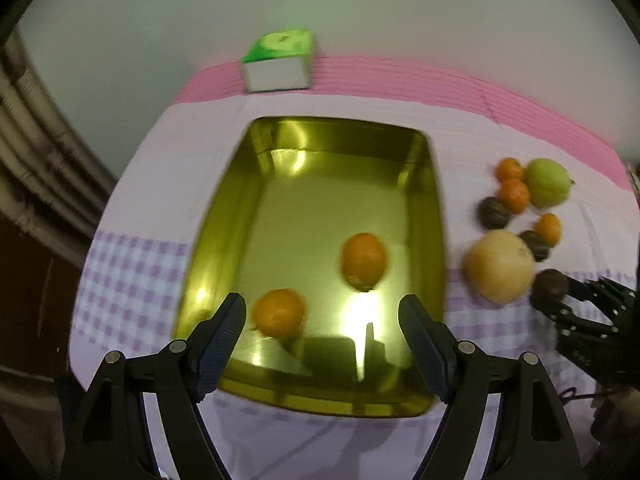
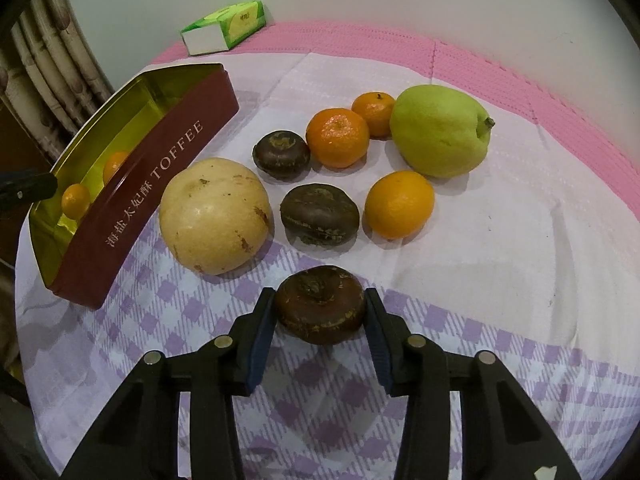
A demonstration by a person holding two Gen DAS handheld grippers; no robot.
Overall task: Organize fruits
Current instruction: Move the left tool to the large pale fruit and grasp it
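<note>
A gold-lined toffee tin (image 1: 320,200) lies on the checked cloth with two oranges (image 1: 364,261) (image 1: 279,313) inside. My left gripper (image 1: 320,304) hovers open above the tin's near end, nothing between its fingers. In the right wrist view my right gripper (image 2: 319,296) is shut on a dark brown round fruit (image 2: 320,304) that rests on the cloth, a pad touching each side. Beyond it lie a pale round fruit (image 2: 216,216), two more brown fruits (image 2: 319,214) (image 2: 281,154), three oranges (image 2: 399,204) (image 2: 337,137) (image 2: 376,109) and a green fruit (image 2: 440,130).
A green tissue box (image 2: 224,28) stands at the back on the pink mat (image 2: 520,64). The tin's red wall (image 2: 160,168) is left of the loose fruit. A curtain (image 2: 52,64) hangs beyond the table's left edge. Bare cloth (image 2: 500,240) lies right of the fruit.
</note>
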